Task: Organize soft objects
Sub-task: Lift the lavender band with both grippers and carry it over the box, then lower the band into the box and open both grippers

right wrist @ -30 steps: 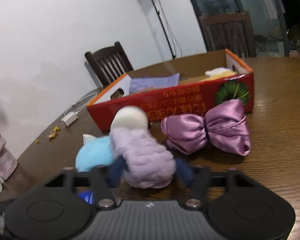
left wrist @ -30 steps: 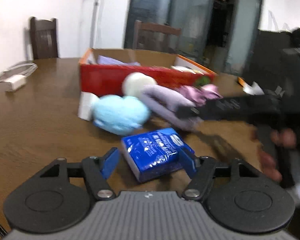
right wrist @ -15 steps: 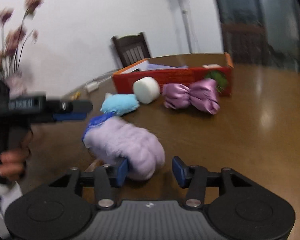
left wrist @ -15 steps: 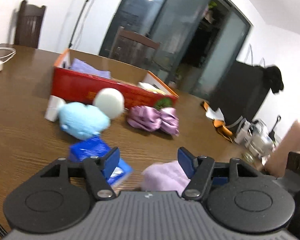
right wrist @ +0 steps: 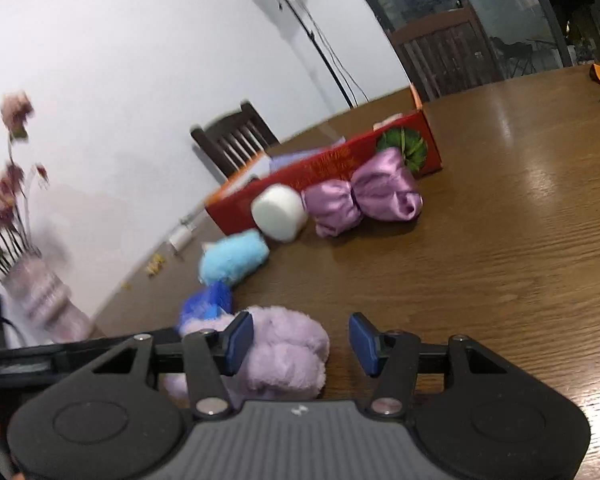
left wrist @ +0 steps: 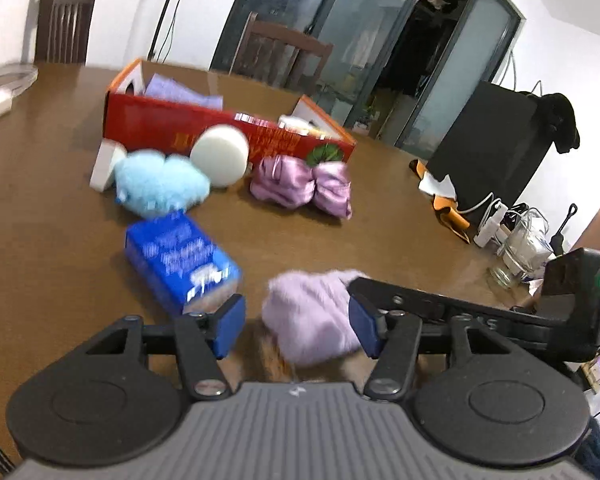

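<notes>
Lying on the table: lilac plush between the spread fingers of both the left gripper and right gripper, neither clamping it; tissue pack just beside.

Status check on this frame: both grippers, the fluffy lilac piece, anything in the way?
Left gripper open, right gripper open. Lilac plush on table between them, ungripped. Blue packet close beside.

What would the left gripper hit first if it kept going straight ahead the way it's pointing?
Most likely the fluffy lilac plush, lying just ahead between the open fingers of the left gripper. The purple satin bow lies farther along; depth is uncertain.
</notes>
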The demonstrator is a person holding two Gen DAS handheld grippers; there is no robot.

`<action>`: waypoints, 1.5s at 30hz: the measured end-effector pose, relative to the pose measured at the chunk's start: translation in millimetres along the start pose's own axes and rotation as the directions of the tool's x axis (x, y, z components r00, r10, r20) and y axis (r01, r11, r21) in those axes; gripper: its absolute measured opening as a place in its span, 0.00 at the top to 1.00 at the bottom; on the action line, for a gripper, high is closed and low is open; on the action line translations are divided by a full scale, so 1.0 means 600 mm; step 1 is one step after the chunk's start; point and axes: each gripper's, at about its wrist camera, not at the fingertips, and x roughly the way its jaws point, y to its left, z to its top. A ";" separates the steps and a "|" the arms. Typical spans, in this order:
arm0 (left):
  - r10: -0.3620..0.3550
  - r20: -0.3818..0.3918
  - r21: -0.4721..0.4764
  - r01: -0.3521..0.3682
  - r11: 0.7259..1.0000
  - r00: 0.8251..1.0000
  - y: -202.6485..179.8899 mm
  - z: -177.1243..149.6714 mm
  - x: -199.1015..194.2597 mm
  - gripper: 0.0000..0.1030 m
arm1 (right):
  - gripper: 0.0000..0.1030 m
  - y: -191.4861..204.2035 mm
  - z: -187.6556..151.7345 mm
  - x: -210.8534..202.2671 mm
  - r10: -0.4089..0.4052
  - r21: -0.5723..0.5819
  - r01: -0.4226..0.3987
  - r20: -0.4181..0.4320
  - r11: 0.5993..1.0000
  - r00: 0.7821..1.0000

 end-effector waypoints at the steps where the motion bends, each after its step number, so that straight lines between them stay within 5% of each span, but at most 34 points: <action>1: -0.008 -0.025 -0.020 0.008 1.000 1.000 0.004 -0.002 0.007 0.49 | 0.48 0.002 -0.003 0.004 -0.004 -0.006 0.004 -0.007 1.000 1.000; 2: -0.017 -0.046 -0.033 0.015 0.999 0.999 0.007 -0.003 0.013 0.61 | 0.48 0.005 -0.005 0.004 -0.003 -0.012 0.003 -0.007 1.000 1.000; 4: -0.036 -0.043 -0.044 0.034 0.998 0.998 0.007 -0.003 0.018 0.67 | 0.50 0.009 -0.006 0.004 -0.007 -0.027 0.007 -0.009 1.000 1.000; 6: -0.043 -0.029 -0.022 0.043 0.999 0.999 0.000 0.004 0.019 0.73 | 0.69 0.007 -0.006 0.004 0.026 -0.010 -0.026 -0.021 1.000 0.999; 12: -0.098 0.022 0.014 0.098 0.995 0.995 -0.020 0.062 0.010 0.75 | 0.77 0.020 0.029 -0.014 0.066 0.004 -0.066 0.019 0.998 0.998; 18: -0.191 0.147 0.054 0.185 0.981 0.970 -0.028 0.224 0.025 0.75 | 0.77 0.031 0.178 -0.010 0.080 -0.062 -0.072 0.152 0.996 0.985; 23: -0.192 0.132 0.016 0.191 0.981 0.973 -0.002 0.388 0.153 0.76 | 0.77 0.008 0.351 0.082 0.000 -0.151 0.027 0.179 0.988 0.984; 26: -0.172 0.046 -0.029 0.173 0.985 0.984 0.024 0.461 0.266 0.76 | 0.77 -0.025 0.426 0.171 -0.093 -0.179 0.116 0.131 0.977 0.987; 33: -0.087 -0.079 -0.049 0.083 0.995 0.993 0.075 0.531 0.461 0.76 | 0.77 -0.091 0.497 0.369 -0.287 -0.248 0.282 0.017 0.927 0.958; 38: 0.010 -0.078 -0.065 -0.015 0.998 0.997 0.103 0.545 0.508 0.53 | 0.69 -0.114 0.508 0.439 -0.379 -0.283 0.366 0.010 0.886 0.925; 45: 0.036 -0.045 0.063 -0.033 0.997 0.998 0.089 0.544 0.460 0.41 | 0.55 -0.097 0.506 0.400 -0.357 -0.311 0.361 0.070 0.879 0.931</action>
